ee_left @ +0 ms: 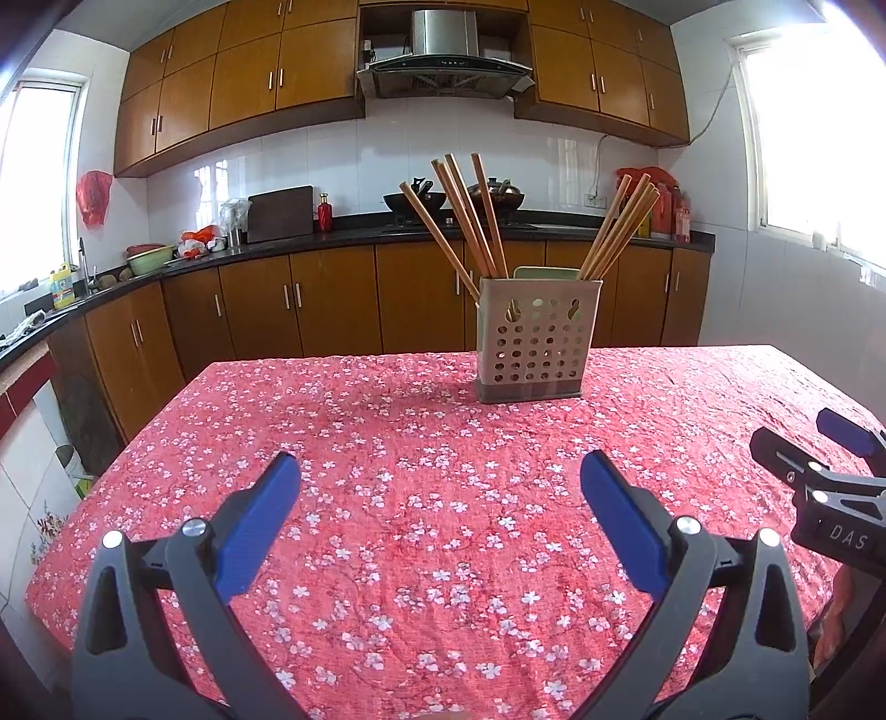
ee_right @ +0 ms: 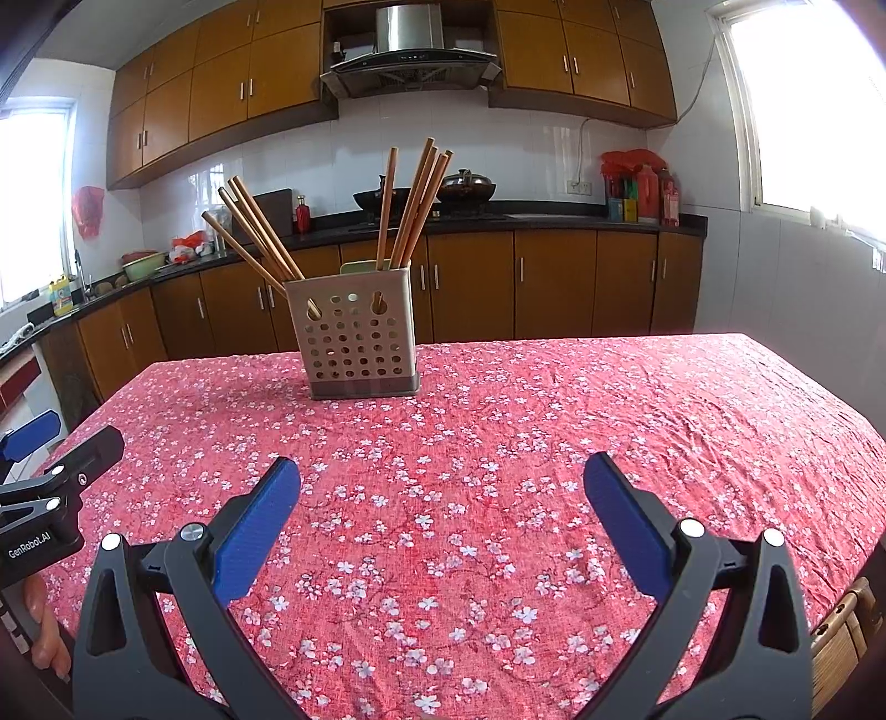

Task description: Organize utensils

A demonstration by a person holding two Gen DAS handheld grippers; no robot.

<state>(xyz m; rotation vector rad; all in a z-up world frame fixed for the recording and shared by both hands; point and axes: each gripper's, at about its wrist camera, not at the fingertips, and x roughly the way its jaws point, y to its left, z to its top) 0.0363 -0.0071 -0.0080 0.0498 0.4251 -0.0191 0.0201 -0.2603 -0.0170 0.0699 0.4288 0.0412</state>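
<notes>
Near edge: left gripper (ee_left: pixel 440 487) & right gripper (ee_right: pixel 442 493) hover w/ jaws spread wide, nothing held, over the floral-cloth counter (ee_right: pixel 554 443). Farther back, center: perforated holder (ee_left: pixel 532 344) w/ wooden chopsticks (ee_left: pixel 470 216) fanned in two bunches (all upright-ish). Sticks look light, stiff, slim, prob. best pinched mid-shaft above the rim.

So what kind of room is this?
A home kitchen, most likely: a stainless steel range hood hangs over dark woks on the stove, brown wooden cabinets line the walls, and a perforated beige chopstick holder stands on the red floral tablecloth.
</notes>
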